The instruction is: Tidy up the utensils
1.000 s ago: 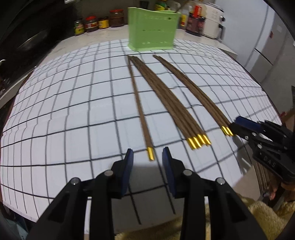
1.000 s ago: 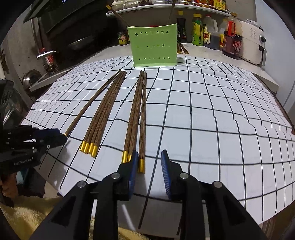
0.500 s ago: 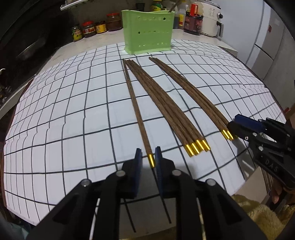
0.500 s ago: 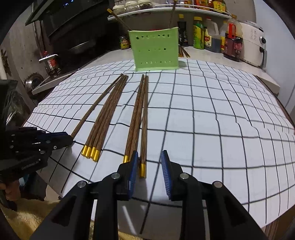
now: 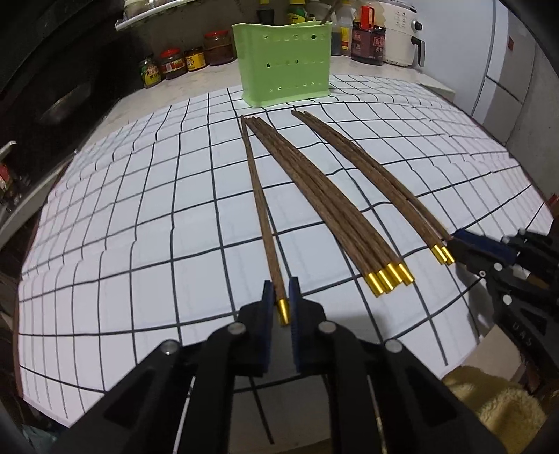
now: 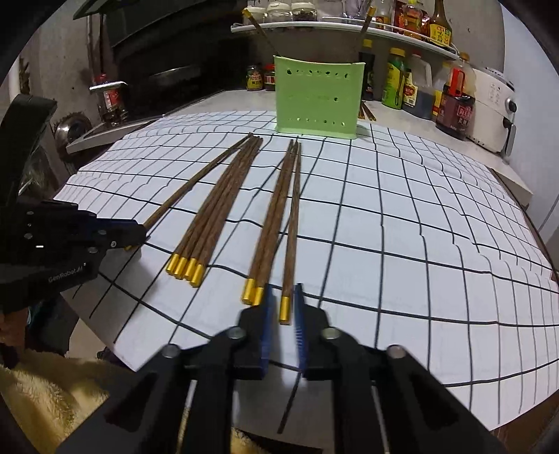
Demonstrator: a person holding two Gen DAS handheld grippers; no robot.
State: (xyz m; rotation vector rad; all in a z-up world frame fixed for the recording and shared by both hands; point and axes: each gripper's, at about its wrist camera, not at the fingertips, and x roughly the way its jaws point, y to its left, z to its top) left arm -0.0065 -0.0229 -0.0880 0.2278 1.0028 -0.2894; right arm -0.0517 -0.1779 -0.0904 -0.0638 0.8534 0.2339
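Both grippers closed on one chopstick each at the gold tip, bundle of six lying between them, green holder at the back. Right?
Not six: the middle bundle has four gold tips, clearest in the right wrist view. The rest holds: left gripper and right gripper each pinch one chopstick, green holder at the back.

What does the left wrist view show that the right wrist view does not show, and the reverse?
Only the left wrist view: the left claw closed around the gold tip of the single brown wooden chopstick.

Only the right wrist view: the right claw around the gold tip of the rightmost brown wooden chopstick, and the wall shelf of bottles.

Both: the green perforated plastic holder, the bundle of four chopsticks, the white grid mat.
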